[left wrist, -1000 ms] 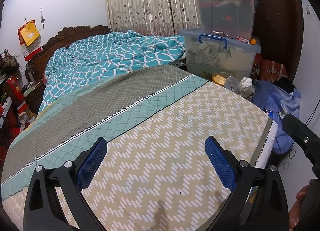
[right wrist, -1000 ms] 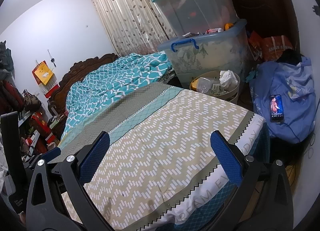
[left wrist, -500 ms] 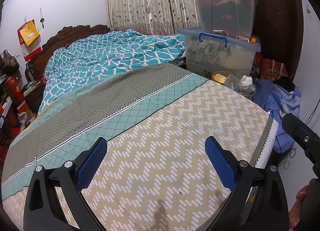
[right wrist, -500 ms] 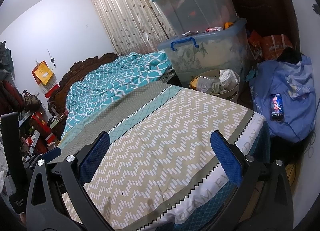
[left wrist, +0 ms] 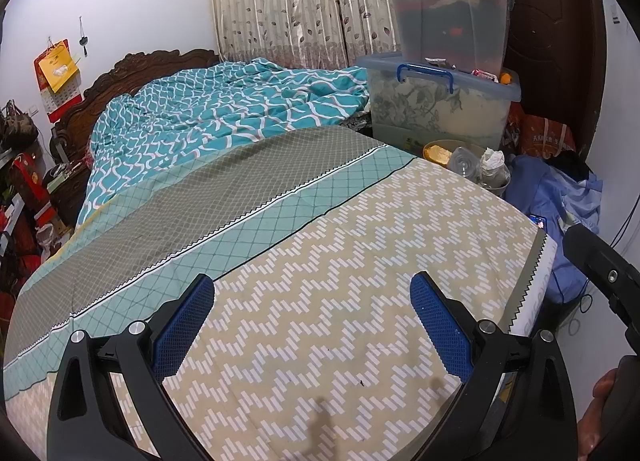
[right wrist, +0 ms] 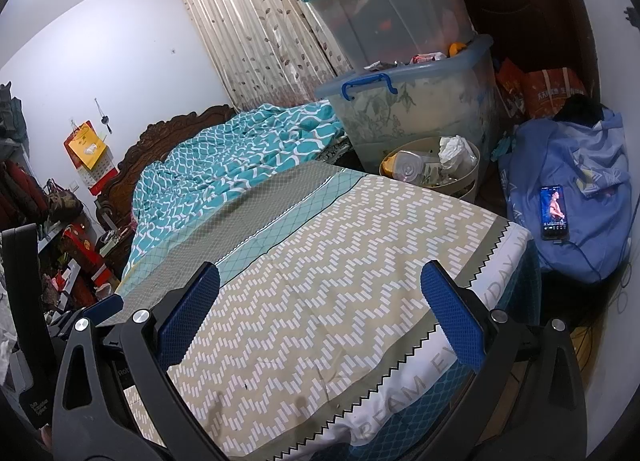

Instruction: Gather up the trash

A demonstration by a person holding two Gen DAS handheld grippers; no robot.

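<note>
Both sets of jaws spread, empty; crumpled tissue [right wrist: 454, 149] in bin [right wrist: 472, 177] likely light, soft — pinch at top.

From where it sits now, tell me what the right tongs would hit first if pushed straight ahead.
Most likely the bedspread: the open right tongs hover above the zigzag-patterned bed and point along it. If they clear the mattress, the waste basket full of trash beyond the far edge looks next, though depth is uncertain.
</note>
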